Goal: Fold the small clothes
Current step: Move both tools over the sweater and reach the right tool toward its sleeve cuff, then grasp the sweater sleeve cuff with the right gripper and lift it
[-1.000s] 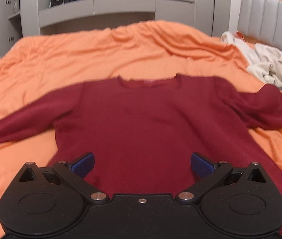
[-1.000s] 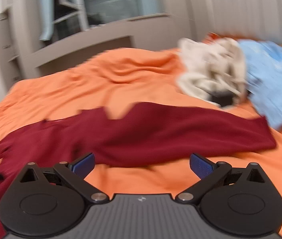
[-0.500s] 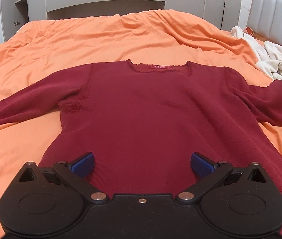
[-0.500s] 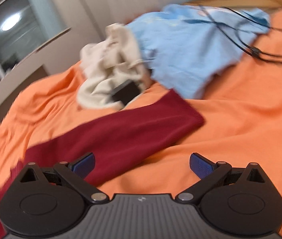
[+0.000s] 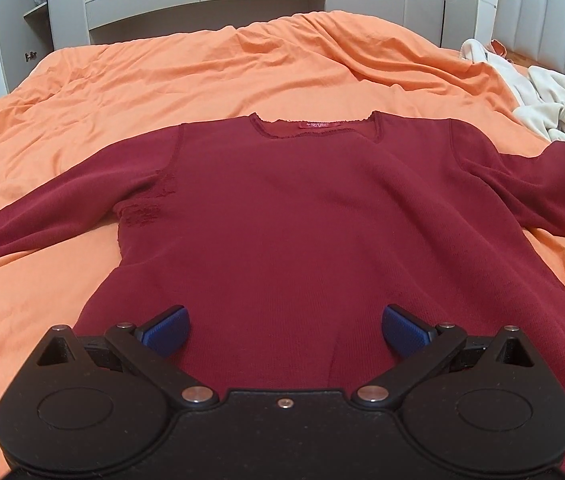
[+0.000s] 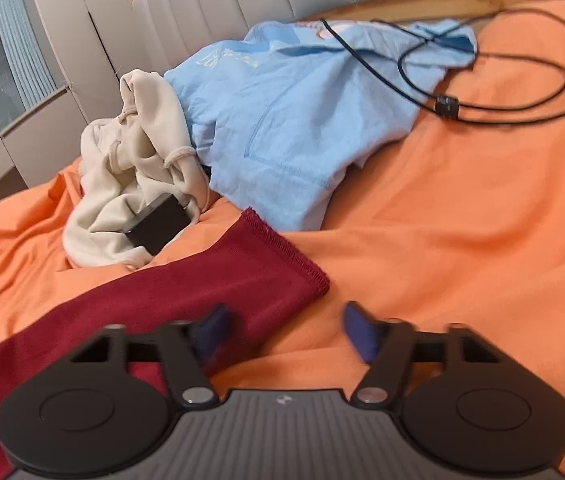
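Sweater (image 5: 282, 220) flat on orange bed (image 5: 162, 80), sleeves spread; my left gripper (image 5: 284, 330) hangs over its hem, jaws wide, nothing held. Right view: my right gripper (image 6: 286, 334) closing at the sleeve cuff (image 6: 282, 256), pads not yet pressing; blue top (image 6: 282, 112) beyond.

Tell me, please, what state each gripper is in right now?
Left gripper: open, holding nothing, over the red sweater.
Right gripper: jaws closing around the sweater's sleeve cuff, pads not yet pressing.
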The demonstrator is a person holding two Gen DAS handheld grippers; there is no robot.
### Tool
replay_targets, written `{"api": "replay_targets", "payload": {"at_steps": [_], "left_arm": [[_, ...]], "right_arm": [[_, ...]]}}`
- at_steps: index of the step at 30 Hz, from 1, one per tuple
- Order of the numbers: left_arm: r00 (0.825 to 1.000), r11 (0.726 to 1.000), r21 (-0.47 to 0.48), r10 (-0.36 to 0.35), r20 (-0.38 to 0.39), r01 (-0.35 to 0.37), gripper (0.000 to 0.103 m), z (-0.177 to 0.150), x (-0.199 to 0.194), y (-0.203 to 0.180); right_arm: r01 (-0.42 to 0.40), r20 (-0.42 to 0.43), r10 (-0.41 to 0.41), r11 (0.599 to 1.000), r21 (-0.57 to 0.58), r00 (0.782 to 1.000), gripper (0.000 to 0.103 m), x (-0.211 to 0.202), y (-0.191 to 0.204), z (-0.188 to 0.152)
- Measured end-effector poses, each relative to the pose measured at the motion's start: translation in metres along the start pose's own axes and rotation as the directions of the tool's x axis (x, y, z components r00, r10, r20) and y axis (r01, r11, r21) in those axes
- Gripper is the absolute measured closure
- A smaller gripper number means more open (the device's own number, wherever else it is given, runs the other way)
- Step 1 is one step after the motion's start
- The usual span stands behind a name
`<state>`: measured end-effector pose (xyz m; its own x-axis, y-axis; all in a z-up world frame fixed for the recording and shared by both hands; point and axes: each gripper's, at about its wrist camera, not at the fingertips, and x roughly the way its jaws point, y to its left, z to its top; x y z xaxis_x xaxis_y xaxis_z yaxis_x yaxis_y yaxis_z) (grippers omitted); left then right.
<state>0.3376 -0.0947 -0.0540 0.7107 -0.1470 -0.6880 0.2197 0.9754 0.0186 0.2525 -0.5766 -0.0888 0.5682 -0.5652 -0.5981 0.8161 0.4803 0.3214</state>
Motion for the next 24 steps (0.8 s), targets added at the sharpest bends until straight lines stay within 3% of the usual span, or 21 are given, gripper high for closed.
{"api": "replay_targets", "payload": {"at_steps": [2, 4, 12, 19, 24], "left_arm": [[1.0, 1.0, 0.002, 0.001, -0.001, -0.001, 0.0, 0.0, 0.0, 0.0], [1.0, 1.0, 0.0, -0.001, 0.002, 0.001, 0.0, 0.001, 0.0, 0.0], [1.0, 0.999, -0.032, -0.02, 0.005, 0.02, 0.001, 0.004, -0.003, 0.006], [1.0, 0.999, -0.048, -0.02, -0.015, 0.02, 0.001, 0.006, -0.003, 0.011], [0.999, 0.998, -0.041, -0.039, 0.004, 0.039, 0.0, 0.01, -0.007, 0.013]], "right_arm": [[-0.018, 0.01, 0.018, 1.0, -0.02, 1.0, 0.085, -0.002, 0.003, 0.001], [-0.024, 0.025, 0.024, 1.0, -0.02, 0.999, 0.095, -0.007, 0.004, 0.004], [-0.034, 0.191, 0.013, 0.993, 0.109, 0.982, 0.098, -0.05, -0.027, 0.038], [-0.067, 0.103, 0.05, 0.982, 0.177, 0.993, 0.098, -0.035, -0.047, 0.035], [-0.123, 0.115, 0.104, 0.977, 0.177, 0.988, 0.098, -0.048, -0.036, 0.035]]}}
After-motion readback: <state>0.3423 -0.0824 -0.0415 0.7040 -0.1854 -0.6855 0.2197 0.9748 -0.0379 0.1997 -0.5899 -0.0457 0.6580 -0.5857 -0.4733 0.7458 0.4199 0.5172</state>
